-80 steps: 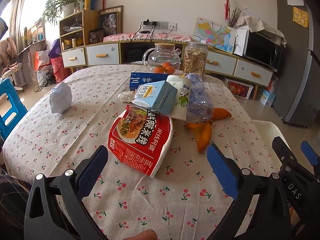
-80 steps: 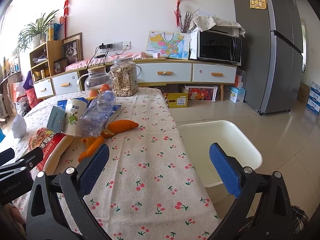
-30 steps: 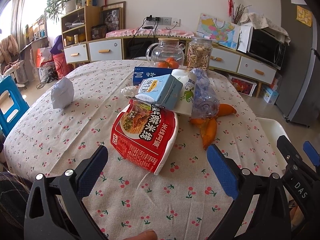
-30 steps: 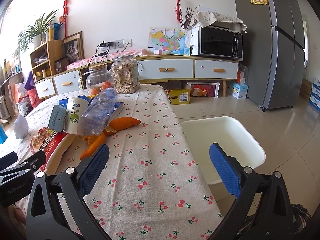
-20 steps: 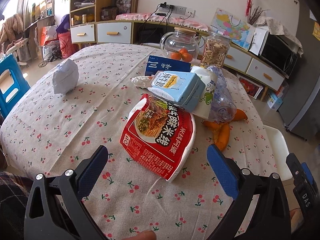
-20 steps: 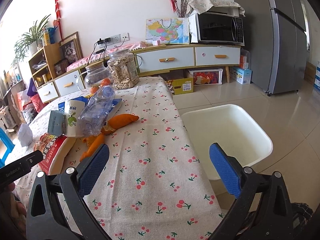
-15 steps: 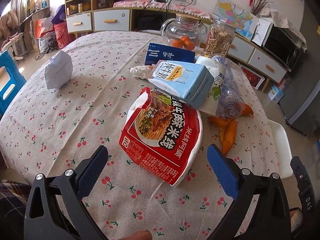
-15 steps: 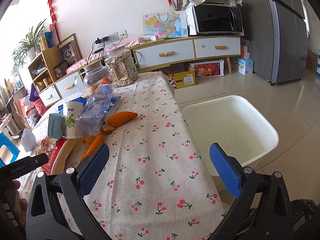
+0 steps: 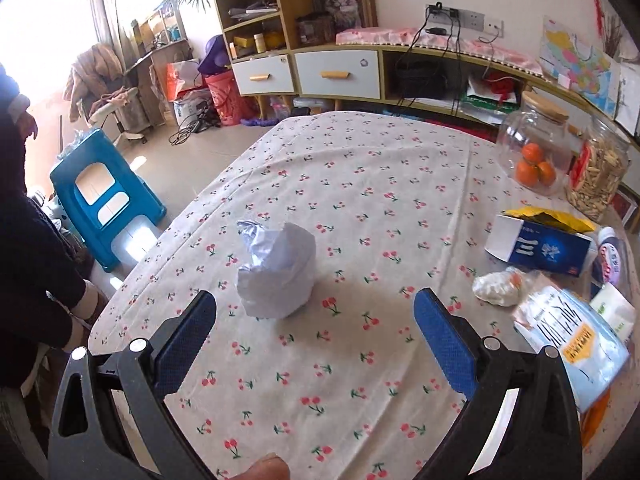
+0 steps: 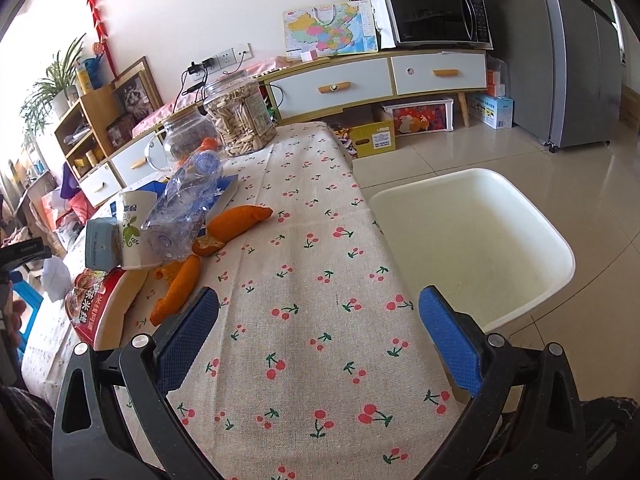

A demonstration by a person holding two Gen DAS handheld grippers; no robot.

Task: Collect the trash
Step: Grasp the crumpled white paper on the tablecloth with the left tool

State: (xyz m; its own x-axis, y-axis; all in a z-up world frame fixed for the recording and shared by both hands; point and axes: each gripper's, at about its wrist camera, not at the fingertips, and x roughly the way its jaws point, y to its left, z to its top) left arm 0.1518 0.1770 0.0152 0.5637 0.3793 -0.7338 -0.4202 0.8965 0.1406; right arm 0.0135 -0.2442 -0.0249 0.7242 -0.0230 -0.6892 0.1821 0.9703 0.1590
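The left gripper (image 9: pixel 314 324) is hanging over the table with its two blue fingers (image 9: pixel 182 338) wide apart, and nothing is sitting between them. Just ahead of the fingers a crumpled white paper ball (image 9: pixel 276 274) is resting on the cherry tablecloth (image 9: pixel 360 168), a little nearer the left finger. Off to the right a small white wad (image 9: pixel 496 286) is lying near a blue box (image 9: pixel 538 246), and a light blue carton (image 9: pixel 572 340) is lying closer to the right finger. Farther back a glass jug with oranges (image 9: pixel 534 152) and a jar of snacks (image 9: pixel 596 178) are standing side by side.

The right gripper (image 10: pixel 318 328) is also holding its blue fingers (image 10: pixel 450 344) wide apart over bare cloth, gripping nothing. To the left of them orange peels (image 10: pixel 178 290) are lying beside a red noodle pack (image 10: pixel 96 304). Behind those a crushed plastic bottle (image 10: pixel 184 212) is leaning on a paper cup (image 10: pixel 134 228). To the right, beside the table edge and lower down, a white bin (image 10: pixel 476 244) is sitting on the floor.
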